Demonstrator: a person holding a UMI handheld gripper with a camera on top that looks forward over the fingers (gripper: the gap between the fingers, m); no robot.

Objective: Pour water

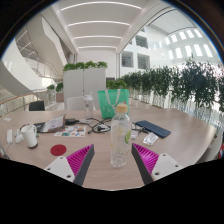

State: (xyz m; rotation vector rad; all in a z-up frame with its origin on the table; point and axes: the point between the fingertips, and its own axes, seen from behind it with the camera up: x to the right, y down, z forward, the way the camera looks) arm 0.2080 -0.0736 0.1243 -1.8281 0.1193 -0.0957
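Observation:
A clear plastic water bottle [120, 135] with a white cap and a green-white label stands upright on the wooden table [175, 125]. Its base sits just ahead of my fingertips, in line with the gap between them. My gripper [112, 160] is open, its magenta pads [78, 160] spread wide to either side of the bottle's base, with clear gaps and no contact. A small white cup-like object [31, 140] stands far off to the left on the table.
A green mesh basket [112, 101] stands behind the bottle. A dark phone [153, 128] lies to the right, a pink disc [58, 150] and cables with papers [72, 127] to the left. Planters and railings lie beyond the table.

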